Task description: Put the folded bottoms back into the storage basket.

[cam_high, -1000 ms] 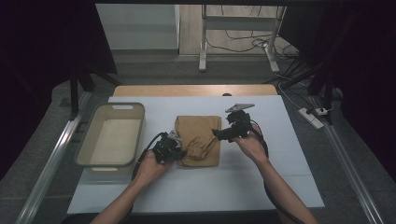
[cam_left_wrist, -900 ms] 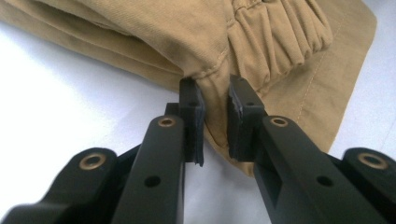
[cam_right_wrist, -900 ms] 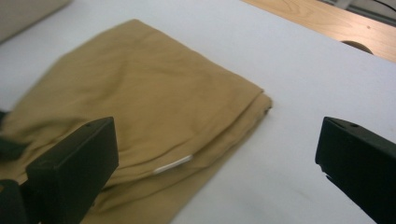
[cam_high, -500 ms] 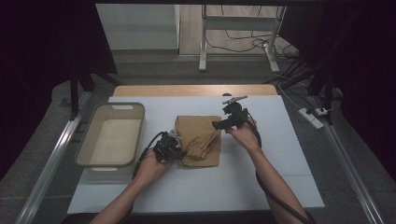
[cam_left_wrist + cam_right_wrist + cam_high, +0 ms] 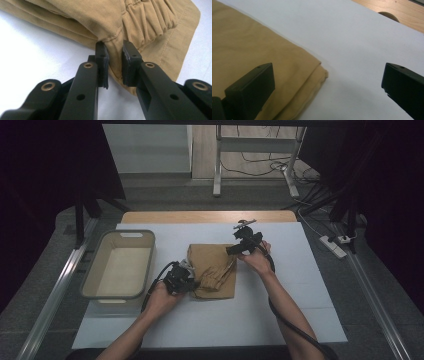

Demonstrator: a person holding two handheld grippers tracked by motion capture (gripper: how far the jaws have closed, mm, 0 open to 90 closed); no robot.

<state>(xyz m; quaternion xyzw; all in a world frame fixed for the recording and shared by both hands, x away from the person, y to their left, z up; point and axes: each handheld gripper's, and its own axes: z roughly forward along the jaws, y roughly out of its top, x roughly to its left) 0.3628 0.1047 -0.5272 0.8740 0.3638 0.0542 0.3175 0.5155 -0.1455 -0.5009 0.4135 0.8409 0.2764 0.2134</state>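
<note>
Item: folded tan trousers [image 5: 212, 270], lying on the bench just right of the grey bin [image 5: 120, 265]. Soft, light, floppy.

Your left gripper [image 5: 115, 62] is pinching the waistband hem; your right gripper [image 5: 328, 82] is gaping wide, empty, over the far corner. Take the doubled edge there.

Matt tan woven cloth garment [image 5: 140, 22], smooth white paper sheet [image 5: 300, 285], matt plastic bin [image 5: 95, 270]

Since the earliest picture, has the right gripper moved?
Yes. The right gripper has shifted toward the table's far edge over the folded tan garment's far corner.
</note>
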